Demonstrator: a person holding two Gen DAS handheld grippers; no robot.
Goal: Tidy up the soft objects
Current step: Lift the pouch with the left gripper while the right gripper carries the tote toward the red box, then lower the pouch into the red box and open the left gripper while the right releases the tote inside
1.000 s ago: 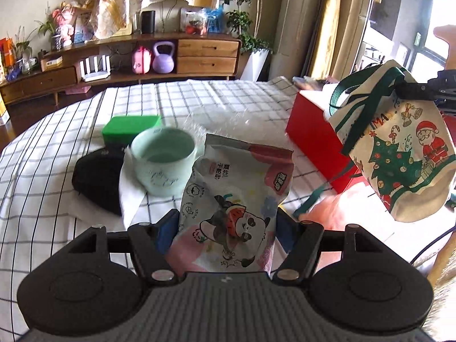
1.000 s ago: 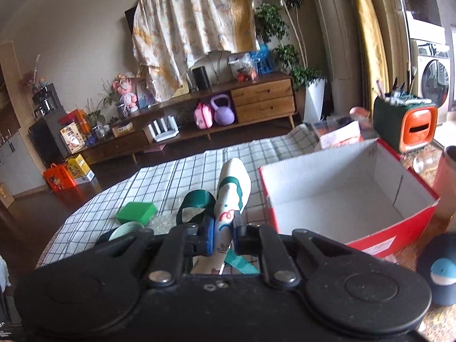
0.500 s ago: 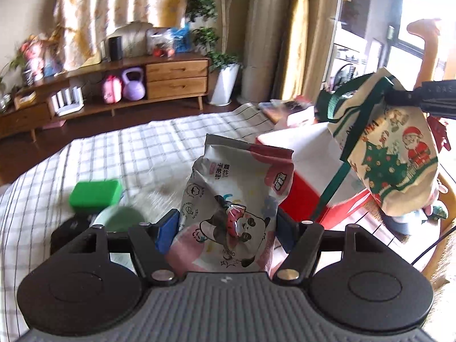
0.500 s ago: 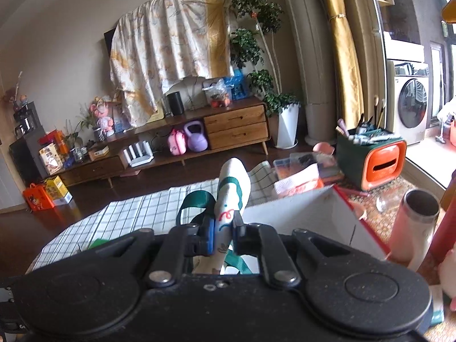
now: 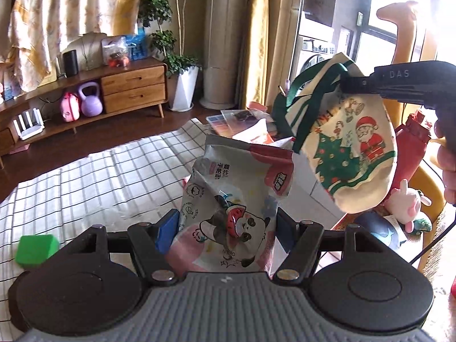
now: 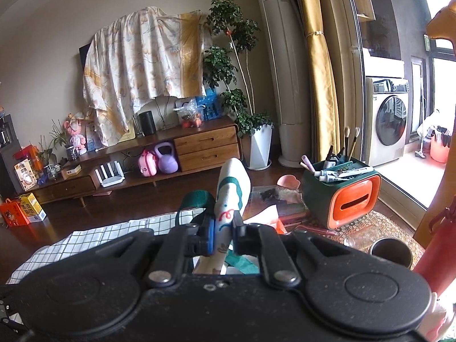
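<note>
A living room with a draped sheet (image 6: 148, 57), long wooden sideboard (image 6: 142, 165) and washing machine (image 6: 390, 125) surrounds the checked-cloth table (image 5: 85, 176). Above it, the left hand-held gripper (image 5: 225, 228) clamps a panda-print pouch (image 5: 236, 208); the right hand-held gripper (image 6: 223, 236) pinches a Christmas tote bag (image 5: 353, 154) aloft beside it.

Your daylight enters from the window (image 5: 379, 37) at right and blows out to white there. The curtain (image 5: 259, 28) glows yellow. The checked tablecloth (image 5: 85, 176) smears with motion blur. Fisheye bending curves the cabinet (image 6: 171, 154) and darkens your corners. The near gripper bodies sit in shadow.
</note>
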